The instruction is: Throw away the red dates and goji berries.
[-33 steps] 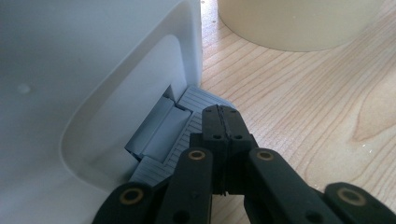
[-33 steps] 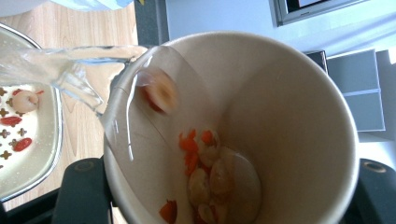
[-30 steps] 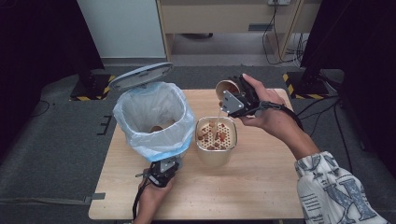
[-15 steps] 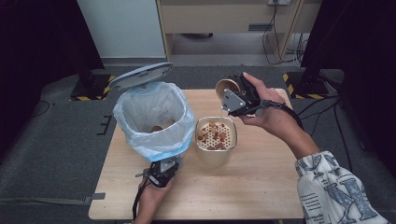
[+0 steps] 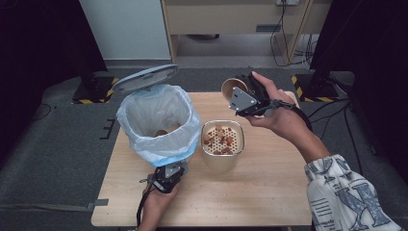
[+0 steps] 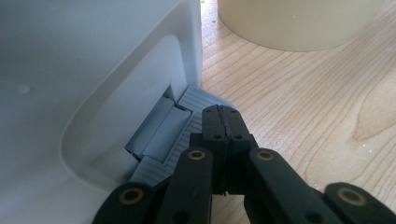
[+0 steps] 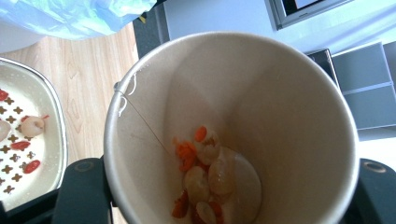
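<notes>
Your right gripper (image 5: pixel 240 96) pinches the paper cup (image 5: pixel 233 87), upper centre; the strainer bowl (image 5: pixel 222 140) sits below-left. Left gripper (image 6: pixel 223 122) pressed together on the bin pedal (image 6: pixel 163 135).

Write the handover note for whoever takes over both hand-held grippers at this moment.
Left hand-held gripper: shut, tips on the bin's grey pedal; lid is up.
Right hand-held gripper: shut on the paper cup, raised beyond the strainer container, tilted.
Done: some food already lies on the strainer.
Left: red and pale bits remain in the cup; probably empty them onto the strainer, then drop the cup into the lined bin.
</notes>
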{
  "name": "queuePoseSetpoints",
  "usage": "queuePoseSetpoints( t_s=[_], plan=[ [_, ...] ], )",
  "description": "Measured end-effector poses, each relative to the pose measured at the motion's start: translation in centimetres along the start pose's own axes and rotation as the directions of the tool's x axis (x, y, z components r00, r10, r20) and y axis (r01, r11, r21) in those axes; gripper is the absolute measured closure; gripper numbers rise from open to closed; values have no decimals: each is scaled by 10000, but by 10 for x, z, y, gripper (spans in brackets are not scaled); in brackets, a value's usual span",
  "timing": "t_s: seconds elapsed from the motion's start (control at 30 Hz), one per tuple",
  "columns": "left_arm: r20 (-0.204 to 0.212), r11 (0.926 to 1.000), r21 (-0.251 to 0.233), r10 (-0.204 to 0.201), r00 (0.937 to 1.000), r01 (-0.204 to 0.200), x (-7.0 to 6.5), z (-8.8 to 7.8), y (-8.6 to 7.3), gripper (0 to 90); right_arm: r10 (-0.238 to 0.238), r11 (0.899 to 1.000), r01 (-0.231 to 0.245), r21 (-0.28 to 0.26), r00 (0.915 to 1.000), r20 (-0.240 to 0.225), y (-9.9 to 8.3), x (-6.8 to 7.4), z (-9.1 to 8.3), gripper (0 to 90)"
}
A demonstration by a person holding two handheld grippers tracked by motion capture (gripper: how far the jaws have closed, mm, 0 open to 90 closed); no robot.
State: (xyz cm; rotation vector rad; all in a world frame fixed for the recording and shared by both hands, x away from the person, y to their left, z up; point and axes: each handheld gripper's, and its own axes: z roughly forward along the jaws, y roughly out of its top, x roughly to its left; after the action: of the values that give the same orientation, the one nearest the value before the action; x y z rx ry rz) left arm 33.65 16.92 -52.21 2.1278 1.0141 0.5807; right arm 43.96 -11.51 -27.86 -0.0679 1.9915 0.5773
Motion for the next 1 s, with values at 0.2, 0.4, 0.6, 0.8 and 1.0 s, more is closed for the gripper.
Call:
queuePoseSetpoints(
  t_s=[0.2,0.4,0.6,0.8,1.0],
  plan=[
    [1,10000,3,0,10000,0,0,0,0,892,-375,9992,373,125,9992,102,2,1,1,313],
    [19,10000,-13,-25,10000,25,0,0,0,892,-1193,9923,1179,384,9921,378,7,6,0,314],
    [6,10000,-2,-16,10000,16,0,0,0,892,-2725,9596,2662,905,9599,660,13,11,-1,315],
    [16,10000,-22,-45,10000,45,0,0,0,892,-2607,9629,2544,901,9631,662,13,9,0,315],
    [1,10000,17,-12,10000,12,0,0,0,892,-2676,9608,2613,923,9614,642,14,11,1,315]
  ],
)
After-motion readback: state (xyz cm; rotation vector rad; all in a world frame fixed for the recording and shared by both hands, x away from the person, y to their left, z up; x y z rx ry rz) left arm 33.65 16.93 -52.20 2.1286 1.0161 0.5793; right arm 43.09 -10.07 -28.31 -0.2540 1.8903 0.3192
